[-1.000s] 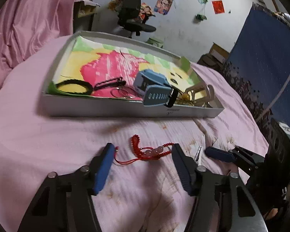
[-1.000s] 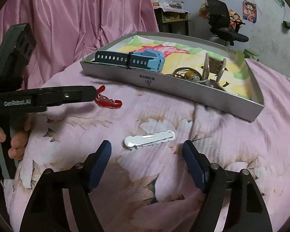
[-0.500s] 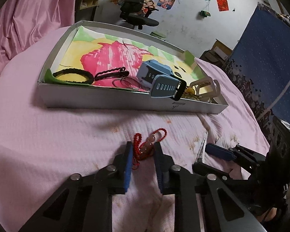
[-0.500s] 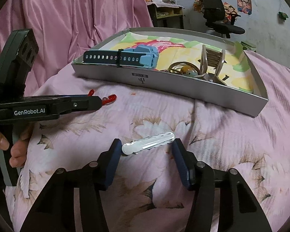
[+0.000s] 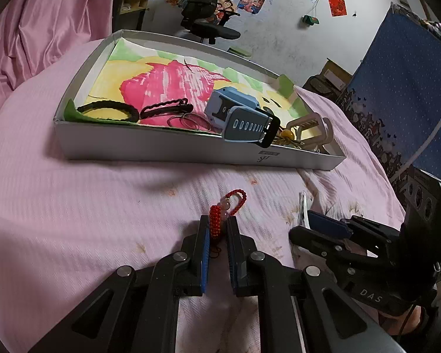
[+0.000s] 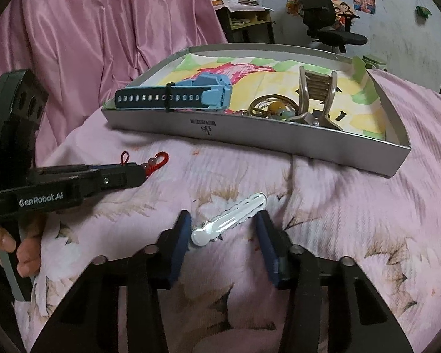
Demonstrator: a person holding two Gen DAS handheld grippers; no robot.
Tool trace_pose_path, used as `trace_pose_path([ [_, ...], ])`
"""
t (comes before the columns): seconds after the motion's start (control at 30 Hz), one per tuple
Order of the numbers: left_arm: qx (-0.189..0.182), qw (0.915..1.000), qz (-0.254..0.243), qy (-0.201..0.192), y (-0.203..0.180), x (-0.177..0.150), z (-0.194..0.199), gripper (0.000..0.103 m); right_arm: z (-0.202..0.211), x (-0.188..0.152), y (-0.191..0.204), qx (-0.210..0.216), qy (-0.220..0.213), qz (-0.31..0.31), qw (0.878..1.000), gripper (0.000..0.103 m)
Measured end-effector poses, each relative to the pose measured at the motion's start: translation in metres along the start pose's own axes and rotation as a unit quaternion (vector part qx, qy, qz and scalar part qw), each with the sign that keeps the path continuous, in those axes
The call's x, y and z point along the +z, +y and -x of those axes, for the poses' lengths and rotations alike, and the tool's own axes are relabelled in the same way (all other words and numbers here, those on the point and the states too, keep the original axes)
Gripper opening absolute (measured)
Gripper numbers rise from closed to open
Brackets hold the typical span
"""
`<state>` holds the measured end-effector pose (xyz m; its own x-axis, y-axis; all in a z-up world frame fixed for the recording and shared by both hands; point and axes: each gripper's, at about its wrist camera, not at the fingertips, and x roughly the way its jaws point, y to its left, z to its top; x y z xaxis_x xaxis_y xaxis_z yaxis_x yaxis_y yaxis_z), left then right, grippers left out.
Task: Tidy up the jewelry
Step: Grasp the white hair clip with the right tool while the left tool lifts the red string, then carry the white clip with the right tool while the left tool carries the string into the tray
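Observation:
My left gripper point(image 5: 219, 223) is shut on a red beaded bracelet point(image 5: 220, 213) and holds it just above the pink bedspread; in the right wrist view the bracelet point(image 6: 157, 160) pokes out of the left gripper point(image 6: 141, 172). My right gripper point(image 6: 223, 229) is partly closed around a silver hair clip point(image 6: 227, 219) lying on the bedspread; its left pad touches the clip's end, the right pad stands just off it. The grey tray point(image 5: 161, 150) holds a blue watch point(image 5: 238, 114), black hair ties point(image 5: 108, 110), rings and a beige claw clip point(image 5: 311, 126).
The tray's front wall point(image 6: 250, 135) stands just beyond both grippers. A pink curtain point(image 6: 88, 44) hangs at the left. An office chair point(image 5: 205, 20), a desk and a blue panel point(image 5: 411, 88) are behind the bed.
My left gripper closed on the red bracelet and lifted it slightly. My right gripper narrowed around the silver hair clip and moved closer to it.

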<state>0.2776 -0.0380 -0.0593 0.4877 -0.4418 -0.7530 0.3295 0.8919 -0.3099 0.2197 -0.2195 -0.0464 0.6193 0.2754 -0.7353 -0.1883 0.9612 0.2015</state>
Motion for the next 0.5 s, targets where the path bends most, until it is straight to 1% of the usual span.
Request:
trace_pose_path([
  [0.1,0.000,1.0000,0.000,0.000,0.0002,0.0000,0.0000,0.011,-0.0009,-0.0005,-0.0005,0.001,0.001,-0.002,1.000,0.026],
  [0.27,0.000,1.0000,0.000,0.000,0.0003,-0.0002,0.0001,0.011,-0.0008,-0.0026,0.0069,0.002,0.003,0.016,1.000,0.018],
  [0.43,0.002,1.0000,-0.002,-0.003,-0.0003,-0.0003,0.0009,0.010,0.0004,-0.0029,0.0076,-0.001,0.003,0.017,1.000,0.016],
  [0.47,0.001,1.0000,-0.004,-0.005,-0.0015,-0.0004,0.0021,0.010,0.0004,-0.0028,0.0079,-0.004,0.002,0.018,1.000,0.014],
  [0.5,0.000,0.9999,-0.007,-0.010,-0.0033,-0.0007,0.0041,0.010,0.0012,-0.0029,0.0080,-0.007,0.000,0.019,1.000,0.014],
])
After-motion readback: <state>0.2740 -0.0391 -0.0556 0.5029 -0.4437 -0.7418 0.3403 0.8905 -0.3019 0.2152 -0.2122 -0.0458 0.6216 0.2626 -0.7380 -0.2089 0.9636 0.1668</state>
